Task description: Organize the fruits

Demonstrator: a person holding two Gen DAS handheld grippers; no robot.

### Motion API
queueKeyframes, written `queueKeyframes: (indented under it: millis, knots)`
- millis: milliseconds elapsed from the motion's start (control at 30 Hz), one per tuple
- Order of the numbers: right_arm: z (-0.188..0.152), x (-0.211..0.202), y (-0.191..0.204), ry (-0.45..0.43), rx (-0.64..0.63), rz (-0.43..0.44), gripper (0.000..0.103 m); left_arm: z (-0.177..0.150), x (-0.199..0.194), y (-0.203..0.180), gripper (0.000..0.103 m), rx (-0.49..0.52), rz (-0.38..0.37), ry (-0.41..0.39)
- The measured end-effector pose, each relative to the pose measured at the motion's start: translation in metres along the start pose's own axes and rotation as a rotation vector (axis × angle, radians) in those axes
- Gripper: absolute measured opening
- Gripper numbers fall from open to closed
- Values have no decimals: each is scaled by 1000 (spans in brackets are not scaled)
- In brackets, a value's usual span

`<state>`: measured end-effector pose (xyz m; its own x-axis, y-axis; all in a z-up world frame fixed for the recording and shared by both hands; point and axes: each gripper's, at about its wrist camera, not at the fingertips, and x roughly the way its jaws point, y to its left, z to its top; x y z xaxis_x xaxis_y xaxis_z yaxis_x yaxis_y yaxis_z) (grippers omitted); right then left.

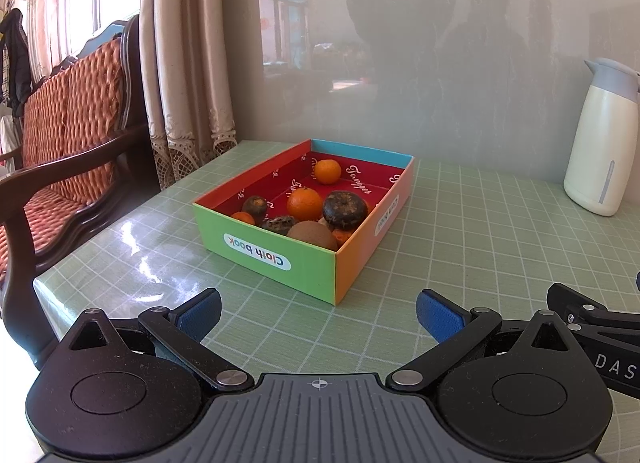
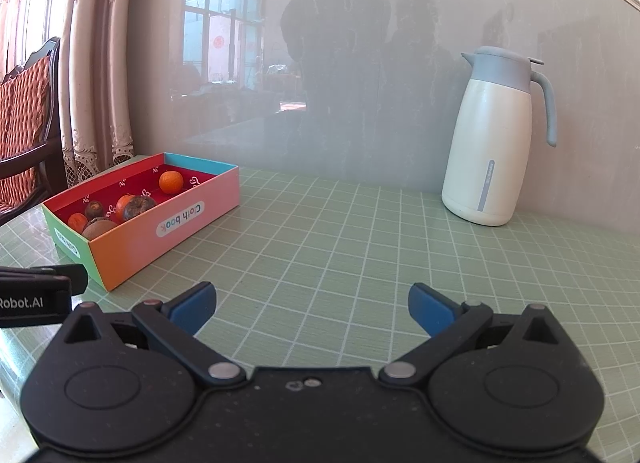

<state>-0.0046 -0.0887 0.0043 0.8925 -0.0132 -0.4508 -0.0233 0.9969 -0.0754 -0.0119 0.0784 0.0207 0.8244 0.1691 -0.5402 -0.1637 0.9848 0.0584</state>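
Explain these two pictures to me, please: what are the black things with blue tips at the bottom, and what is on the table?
No robot is here. A person holds a two-fingered grasping tool in each hand, and a small wide-angle camera on each looks forward along its fingers. One picture comes from the left tool, the other from the right tool. The blue tips are the finger pads. Both tools are open and hold nothing, and each hovers over the green checked tablecloth.

On the table stands a colourful cardboard box labelled "Cloth book". Inside lie fruits: bright oranges such as this one, some dark, shrivelled-looking ones and a brown kiwi. Farther right, against the wall, stands a white jug with a grey lid.
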Motion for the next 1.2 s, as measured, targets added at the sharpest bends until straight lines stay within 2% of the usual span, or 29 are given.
queueKeyframes:
  millis: [300, 767, 1200]
  knots:
    - [1, -1, -1, 1, 10, 12, 103, 1, -4, 6, 103, -25, 9, -6]
    - [10, -8, 1, -29, 32, 77, 103, -1, -16, 18, 103, -18, 43, -33]
    - [11, -9, 0, -34, 36, 81, 103, 0, -16, 16, 103, -10, 56, -41]
